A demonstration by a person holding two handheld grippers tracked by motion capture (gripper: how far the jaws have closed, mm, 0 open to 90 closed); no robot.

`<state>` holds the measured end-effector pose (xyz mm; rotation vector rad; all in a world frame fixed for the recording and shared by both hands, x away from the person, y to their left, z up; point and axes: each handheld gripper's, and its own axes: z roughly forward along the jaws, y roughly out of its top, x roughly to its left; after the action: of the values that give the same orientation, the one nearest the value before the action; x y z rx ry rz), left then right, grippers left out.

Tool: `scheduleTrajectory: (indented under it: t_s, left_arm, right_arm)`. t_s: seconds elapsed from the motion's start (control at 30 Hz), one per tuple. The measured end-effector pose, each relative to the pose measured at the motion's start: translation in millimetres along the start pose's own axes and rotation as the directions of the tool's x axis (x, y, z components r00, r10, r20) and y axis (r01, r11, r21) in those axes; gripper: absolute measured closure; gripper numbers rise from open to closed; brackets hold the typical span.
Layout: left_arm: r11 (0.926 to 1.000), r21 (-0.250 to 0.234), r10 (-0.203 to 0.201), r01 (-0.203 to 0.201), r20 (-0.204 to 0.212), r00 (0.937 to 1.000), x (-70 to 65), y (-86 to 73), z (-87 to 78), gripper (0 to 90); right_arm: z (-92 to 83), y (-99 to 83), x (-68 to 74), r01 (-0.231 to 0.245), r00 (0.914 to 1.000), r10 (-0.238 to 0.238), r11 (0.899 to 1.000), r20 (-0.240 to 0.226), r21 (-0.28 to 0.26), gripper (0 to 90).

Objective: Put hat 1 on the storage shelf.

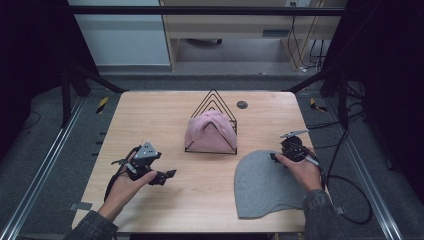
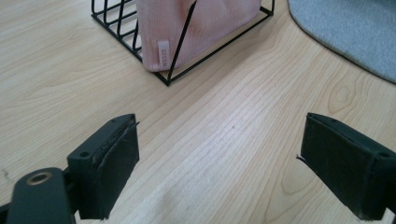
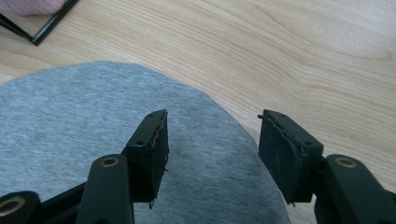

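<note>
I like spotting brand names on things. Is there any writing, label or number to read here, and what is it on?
Small pale tag sewn at the lower edge of the pink hat in the black wire rack: it carries lettering, too small and blurred to read.
Grey hat and wooden table: no writing visible.
Nothing else readable.

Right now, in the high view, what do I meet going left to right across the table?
Left hand-held gripper → wire rack with the pink hat draped in it → grey hat lying flat → right hand-held gripper at the grey hat's far right edge.
</note>
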<state>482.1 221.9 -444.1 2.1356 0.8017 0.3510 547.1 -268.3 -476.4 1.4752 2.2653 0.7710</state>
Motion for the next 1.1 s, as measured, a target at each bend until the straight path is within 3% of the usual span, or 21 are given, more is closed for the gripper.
scheduleTrajectory:
  t_s: [0.23,0.43,0.47,0.5,0.57,0.73,1.1]
  left_arm:
    - [0.9999,0.006,-0.012,0.012,-0.008,0.9999,1.8,-5.1,-1.4,10.9]
    - [0.9999,0.015,-0.008,0.008,-0.006,1.0000,0.1,-6.3,0.4,11.2]
    - [0.9998,0.017,-0.010,0.010,-0.004,0.9999,-0.2,-6.4,1.1,11.2]
    - [0.9998,0.017,-0.010,0.010,-0.004,0.9999,-0.2,-6.4,1.1,11.2]
    - [0.9998,0.014,-0.012,0.012,-0.004,0.9999,0.1,-5.9,1.6,11.4]
    - [0.9996,0.022,-0.015,0.015,0.010,0.9998,-1.4,-7.0,4.5,11.4]
    - [0.9994,0.033,-0.011,0.011,0.015,0.9998,-3.4,-9.0,6.5,11.6]
  right_arm:
    - [0.2,-4.9,-7.5,-0.009,0.9999,0.009,0.999,-0.010,0.035,43.7]
    - [1.0,-6.0,-6.1,0.012,0.9998,-0.011,0.999,-0.019,0.053,50.3]
    - [0.6,-6.3,-5.8,0.021,0.9996,-0.020,0.998,-0.019,0.063,56.2]
    - [0.6,-6.3,-5.8,0.021,0.9996,-0.020,0.998,-0.019,0.063,56.2]
    - [-2.2,-7.1,-6.0,0.035,0.9990,-0.033,0.998,-0.029,0.054,71.2]
    - [-5.1,-10.2,-5.0,0.045,0.9966,-0.040,0.997,-0.072,0.067,84.1]
    - [-17.1,-11.7,-6.6,0.057,0.9925,-0.053,0.998,-0.110,0.033,86.6]
